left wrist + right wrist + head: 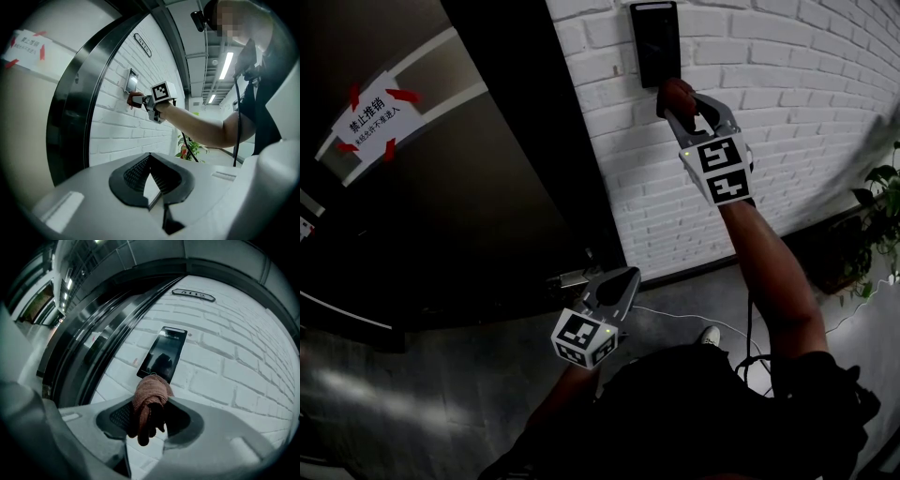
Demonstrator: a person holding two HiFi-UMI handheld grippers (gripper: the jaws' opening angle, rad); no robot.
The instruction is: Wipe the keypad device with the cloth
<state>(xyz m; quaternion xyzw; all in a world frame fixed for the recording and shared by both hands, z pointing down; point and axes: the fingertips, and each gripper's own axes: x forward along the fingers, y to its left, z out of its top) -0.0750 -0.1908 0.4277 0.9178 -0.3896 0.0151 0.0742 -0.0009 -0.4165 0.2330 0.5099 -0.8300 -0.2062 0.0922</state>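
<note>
Well below the black glossy rectangular keypad device (654, 42), nearest the body, the left gripper (623, 279) hangs idle with its jaws closed on nothing. Further out, the right gripper (682, 111) has its jaws clamped on a bunched reddish-brown cloth (675, 94), which touches the device's lower edge on the white brick wall (787, 112). Wiping appears under way; the next move likely calls for dragging the cloth up across the device's face with steady pressure. No container is visible.

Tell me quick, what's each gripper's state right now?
Left gripper: closed, holding nothing.
Right gripper: closed on the cloth, up by the keypad.
</note>
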